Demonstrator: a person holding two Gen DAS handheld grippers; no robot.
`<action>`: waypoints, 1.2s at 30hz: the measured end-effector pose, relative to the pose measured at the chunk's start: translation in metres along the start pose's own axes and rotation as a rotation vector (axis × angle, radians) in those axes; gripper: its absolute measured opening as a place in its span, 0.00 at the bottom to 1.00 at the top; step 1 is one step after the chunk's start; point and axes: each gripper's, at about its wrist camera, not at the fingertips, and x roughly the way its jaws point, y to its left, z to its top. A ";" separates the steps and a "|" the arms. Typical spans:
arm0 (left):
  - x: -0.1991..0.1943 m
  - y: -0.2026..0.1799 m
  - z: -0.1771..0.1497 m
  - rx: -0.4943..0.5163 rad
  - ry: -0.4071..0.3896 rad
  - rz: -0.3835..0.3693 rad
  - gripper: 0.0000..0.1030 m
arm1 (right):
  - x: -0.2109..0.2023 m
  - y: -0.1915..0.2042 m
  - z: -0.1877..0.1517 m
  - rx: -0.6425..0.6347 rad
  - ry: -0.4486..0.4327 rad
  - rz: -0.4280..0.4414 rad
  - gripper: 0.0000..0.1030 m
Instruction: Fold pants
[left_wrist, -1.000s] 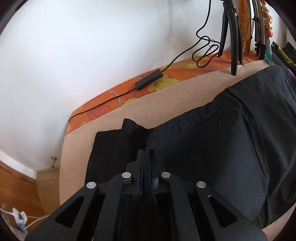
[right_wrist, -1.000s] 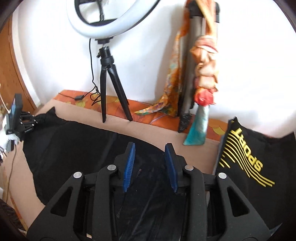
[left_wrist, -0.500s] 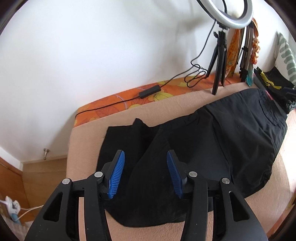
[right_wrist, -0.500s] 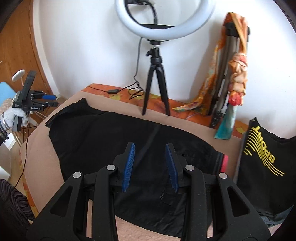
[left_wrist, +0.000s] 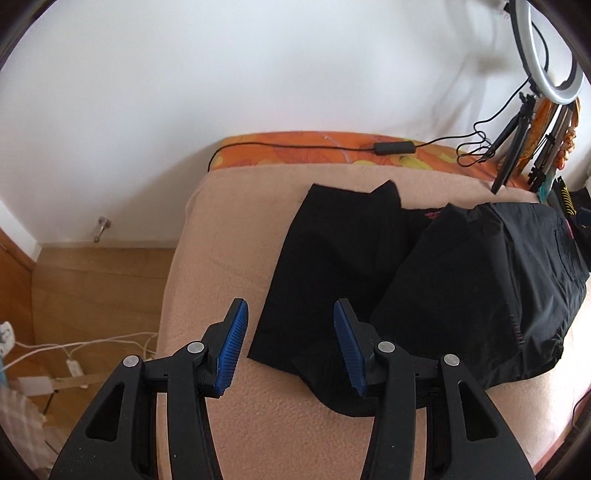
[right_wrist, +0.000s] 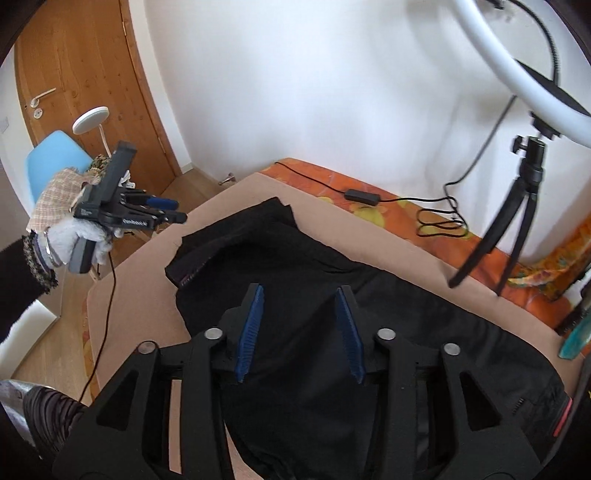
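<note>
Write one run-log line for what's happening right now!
step: fold pants | pants: flat on blanket | left gripper: open, empty | right gripper: open, empty, jaws just opening above pants

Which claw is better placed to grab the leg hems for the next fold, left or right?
Probably left. The left claw hangs open by the hem end of the black pants; the right claw, also open and empty, sits over the middle of the pants.

A home bedroom is showing: a beige-blanketed bed (left_wrist: 229, 229) against a white wall, a wooden door (right_wrist: 92, 74), parquet flooring (left_wrist: 92, 288).
</note>
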 end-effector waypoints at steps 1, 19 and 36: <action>0.007 0.002 -0.005 -0.013 0.006 -0.004 0.46 | 0.011 0.006 0.007 -0.013 0.011 0.008 0.55; 0.039 0.011 -0.037 -0.018 -0.055 -0.004 0.23 | 0.245 0.020 0.132 -0.077 0.263 0.046 0.62; 0.017 0.019 -0.051 -0.016 -0.126 -0.039 0.03 | 0.304 0.049 0.127 -0.127 0.320 0.058 0.04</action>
